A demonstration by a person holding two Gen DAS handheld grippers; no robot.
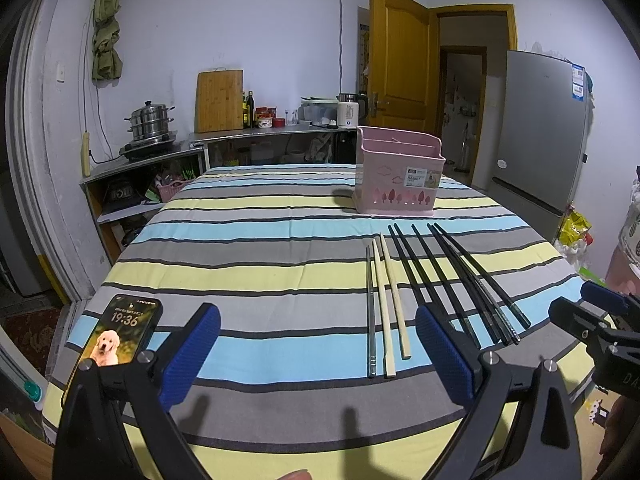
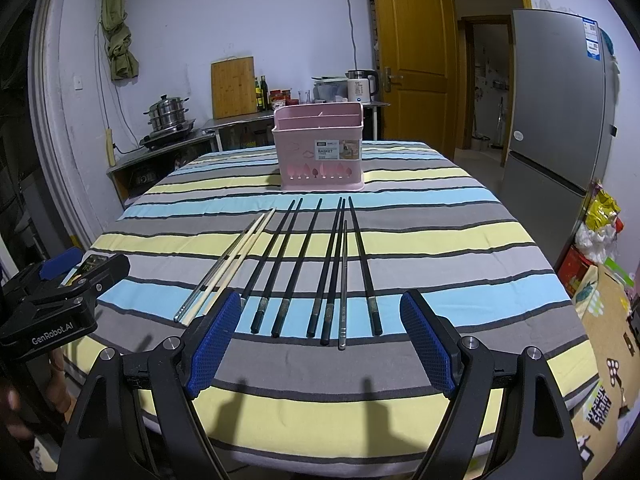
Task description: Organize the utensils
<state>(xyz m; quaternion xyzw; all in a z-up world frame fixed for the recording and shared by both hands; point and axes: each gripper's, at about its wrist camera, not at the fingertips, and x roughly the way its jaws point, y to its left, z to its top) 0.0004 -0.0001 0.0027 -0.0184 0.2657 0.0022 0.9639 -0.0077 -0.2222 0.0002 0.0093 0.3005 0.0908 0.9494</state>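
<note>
phone (image 1: 116, 336) on striped tablecloth (image 1: 260, 248), fridge (image 2: 560, 92), possibly steamer pot (image 2: 168, 114)

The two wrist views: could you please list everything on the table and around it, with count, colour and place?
Black chopsticks: six, black, lying side by side at mid-table, pointing at the holder.
Pale chopsticks: two, light wood, left of the black ones.
Metal chopsticks: two, silver, one among the black ones, one beside the pale pair.
Utensil holder: one, pink, upright beyond the chopsticks, nothing seen sticking out of it.
Phone: one, screen lit, near left table edge.
Tablecloth: one, striped blue, yellow, grey.
Fridge: one, grey, right.
Cutting board: one, wooden, leaning on the wall.
Steamer pot: one, steel, left counter.
Left gripper: open, empty.
Right gripper: open, empty.
</note>
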